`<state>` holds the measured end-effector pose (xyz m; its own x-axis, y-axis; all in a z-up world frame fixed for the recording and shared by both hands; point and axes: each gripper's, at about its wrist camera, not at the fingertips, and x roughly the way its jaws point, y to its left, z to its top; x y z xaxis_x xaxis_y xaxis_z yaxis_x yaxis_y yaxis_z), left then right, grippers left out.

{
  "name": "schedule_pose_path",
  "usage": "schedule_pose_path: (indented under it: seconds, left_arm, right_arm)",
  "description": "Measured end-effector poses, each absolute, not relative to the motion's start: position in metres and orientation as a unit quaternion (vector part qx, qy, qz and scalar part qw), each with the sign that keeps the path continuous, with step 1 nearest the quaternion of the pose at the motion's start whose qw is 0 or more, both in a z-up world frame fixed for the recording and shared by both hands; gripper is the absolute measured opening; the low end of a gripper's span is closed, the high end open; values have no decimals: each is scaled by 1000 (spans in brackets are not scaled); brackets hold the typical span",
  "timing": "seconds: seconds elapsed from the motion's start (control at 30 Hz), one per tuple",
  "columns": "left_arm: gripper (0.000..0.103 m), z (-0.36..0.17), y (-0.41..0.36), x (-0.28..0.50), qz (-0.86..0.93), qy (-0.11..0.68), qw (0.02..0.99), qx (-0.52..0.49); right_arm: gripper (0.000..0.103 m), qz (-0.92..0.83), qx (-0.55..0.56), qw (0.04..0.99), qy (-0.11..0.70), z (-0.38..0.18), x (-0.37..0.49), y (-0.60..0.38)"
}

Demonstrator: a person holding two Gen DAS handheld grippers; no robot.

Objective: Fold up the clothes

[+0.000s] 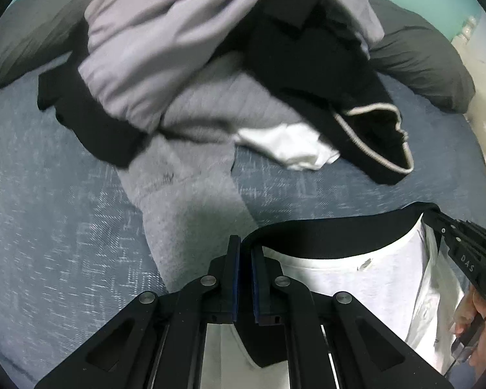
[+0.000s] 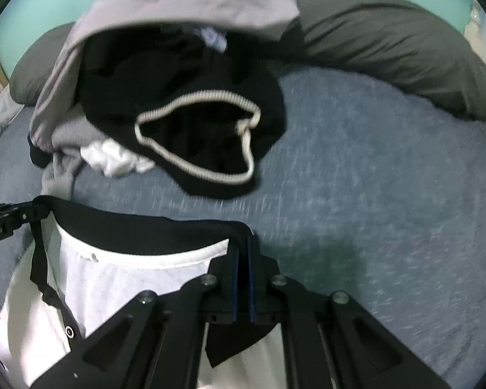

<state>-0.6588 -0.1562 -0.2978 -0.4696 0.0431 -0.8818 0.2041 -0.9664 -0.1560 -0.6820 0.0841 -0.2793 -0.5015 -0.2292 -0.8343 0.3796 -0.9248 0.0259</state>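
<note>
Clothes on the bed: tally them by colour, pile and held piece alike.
White with black collar, held by left gripper and right gripper: 1
Black: 1
Lilac: 1
Grey: 1
White: 1
Total: 5

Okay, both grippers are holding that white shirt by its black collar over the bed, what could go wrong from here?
1. The left gripper and right gripper pinch only the thin black collar, so the white shirt could slip free.
2. The clothes pile lies close ahead; the hanging shirt might drag into it or snag the black garment with white trim.
3. The shirt hangs bunched, so it may land creased on the blue bedcover.
</note>
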Motion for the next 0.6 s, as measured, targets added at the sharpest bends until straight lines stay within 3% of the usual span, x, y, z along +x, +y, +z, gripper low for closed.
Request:
schedule_pose_path:
  seconds: [0.27, 0.33, 0.4, 0.43, 0.47, 0.53, 0.6]
  left_arm:
    - [10, -299, -157, -656, -856, 130, 43, 499]
    - [21, -296, -160, -654, -855, 141, 36, 498]
    - [51, -290, -163, -651, -854, 158, 23, 496]
    - [53, -286, -166, -649, -854, 167, 19, 492]
    - [54, -282, -168, -646, -855, 175, 15, 489]
    - [54, -274, -176, -640, -853, 200, 8, 482]
    - [57, -265, -182, -633, -855, 208, 5, 476]
  right_arm:
    - [6, -857, 470, 207, 36, -298, -685, 94]
    - [6, -858, 467, 216, 21, -296, -684, 99]
    - [9, -857, 465, 223, 9, -293, -682, 102]
    - [18, -856, 465, 227, 2, -291, -682, 104]
    - [38, -854, 465, 231, -5, -290, -681, 106]
    - [62, -852, 468, 236, -24, -287, -678, 111]
    - [62, -849, 472, 233, -38, -284, -677, 115]
